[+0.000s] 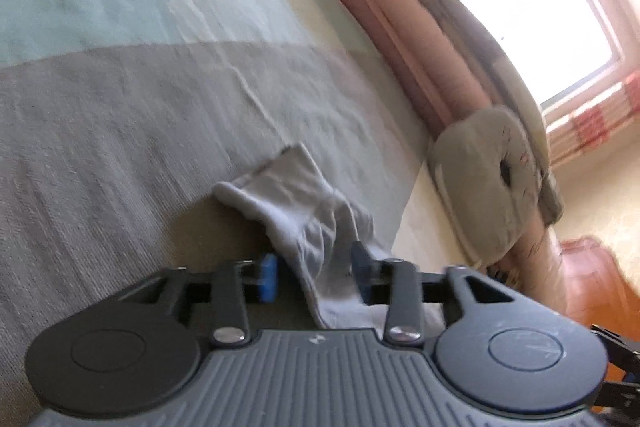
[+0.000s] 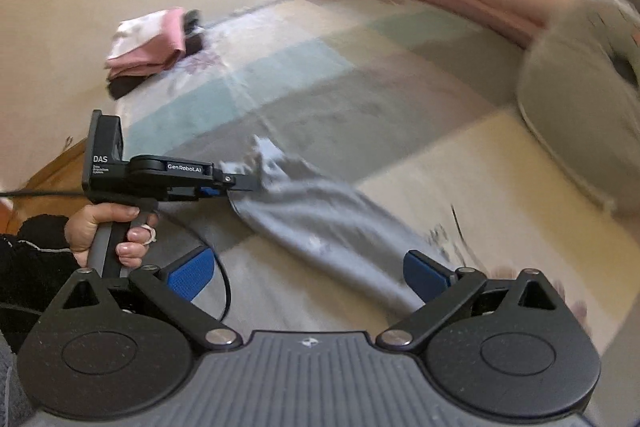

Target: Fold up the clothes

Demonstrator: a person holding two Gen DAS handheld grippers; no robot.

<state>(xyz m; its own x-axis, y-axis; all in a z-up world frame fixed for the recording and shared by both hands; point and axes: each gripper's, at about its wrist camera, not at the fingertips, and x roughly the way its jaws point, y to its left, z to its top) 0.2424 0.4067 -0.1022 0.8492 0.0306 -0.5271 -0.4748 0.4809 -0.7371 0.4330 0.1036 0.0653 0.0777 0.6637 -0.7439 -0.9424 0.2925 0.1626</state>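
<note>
Left gripper (image 2: 240, 187) pinches the grey garment's (image 2: 328, 227) edge; right gripper (image 2: 310, 273) spread over its other end. Judgement: grip that end, keep cloth taut.

Black tongs (image 2: 310, 273) with blue pads (image 2: 191, 274), silver screws, "GenRobot.AI" lettering, black fuzzy sleeve (image 2: 28, 247), finger ring (image 2: 149, 234)

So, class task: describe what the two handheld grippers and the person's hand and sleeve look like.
Both grippers, left and right, have black link arms, ribbed grey bodies and blue finger pads. The left one reads "DAS" and "GenRobot.AI" and trails a black cable. The hand wears a ring and a fuzzy black sleeve.
</note>
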